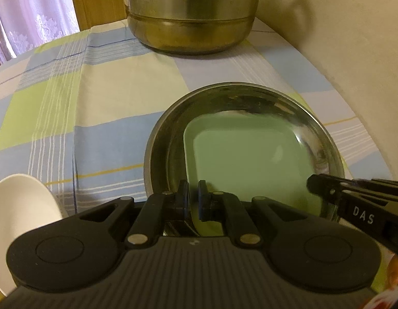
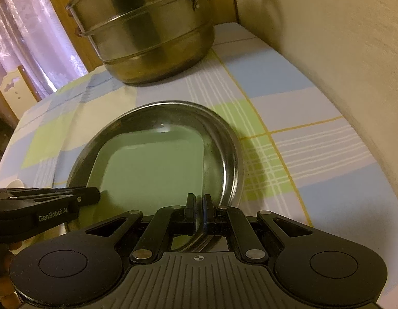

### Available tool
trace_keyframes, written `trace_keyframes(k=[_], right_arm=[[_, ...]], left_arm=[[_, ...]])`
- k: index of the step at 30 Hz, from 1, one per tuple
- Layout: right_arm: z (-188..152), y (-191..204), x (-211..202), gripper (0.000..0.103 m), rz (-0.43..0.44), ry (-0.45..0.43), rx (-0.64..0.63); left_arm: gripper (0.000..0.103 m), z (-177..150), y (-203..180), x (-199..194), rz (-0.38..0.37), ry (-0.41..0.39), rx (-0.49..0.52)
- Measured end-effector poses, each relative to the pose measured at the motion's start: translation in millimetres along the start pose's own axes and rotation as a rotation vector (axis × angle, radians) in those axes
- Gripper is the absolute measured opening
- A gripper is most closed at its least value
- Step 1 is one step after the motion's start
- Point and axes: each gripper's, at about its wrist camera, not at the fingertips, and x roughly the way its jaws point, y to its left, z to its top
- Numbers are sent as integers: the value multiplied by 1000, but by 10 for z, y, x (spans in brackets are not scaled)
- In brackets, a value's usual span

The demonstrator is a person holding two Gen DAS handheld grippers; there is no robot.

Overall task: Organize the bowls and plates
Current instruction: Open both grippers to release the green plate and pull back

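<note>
A round steel plate (image 1: 160, 139) lies on the checked tablecloth with a square green plate (image 1: 245, 154) inside it. My left gripper (image 1: 193, 198) is shut on the near edge of the green plate. My right gripper (image 2: 198, 207) is shut on the near rim of the steel plate (image 2: 224, 144), with the green plate (image 2: 152, 164) just to its left. Each gripper shows in the other's view: the right gripper (image 1: 327, 188) at the plate's right edge, the left gripper (image 2: 78, 195) at its left edge.
A large steel steamer pot (image 1: 193, 15) with brown handles stands at the back of the table; it also shows in the right wrist view (image 2: 147, 28). A white bowl (image 1: 21, 213) sits at the near left. A wall (image 2: 340, 38) runs along the table's right side.
</note>
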Motion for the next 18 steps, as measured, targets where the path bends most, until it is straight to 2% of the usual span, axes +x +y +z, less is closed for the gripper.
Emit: trace_keyframes(k=[6,10,14,17,18], right_arm=[[31,-32,-51,4,14,-31,17],[39,-57,-197,5,29,-59,28],[43,-99,-372,6,60,-65,53],[13,-138,-531,16,85,-86,77],[5,-146,-584,26,91,-91,84]], left_arm=[[9,29,13,-51,7,-25,0],[19,44,22,-190,17,-52,7],[24,11,41,-374,9,-76,21],[28,-61,33,-535,12,-94,48],[30,-95,28,-594,18,-99,62]])
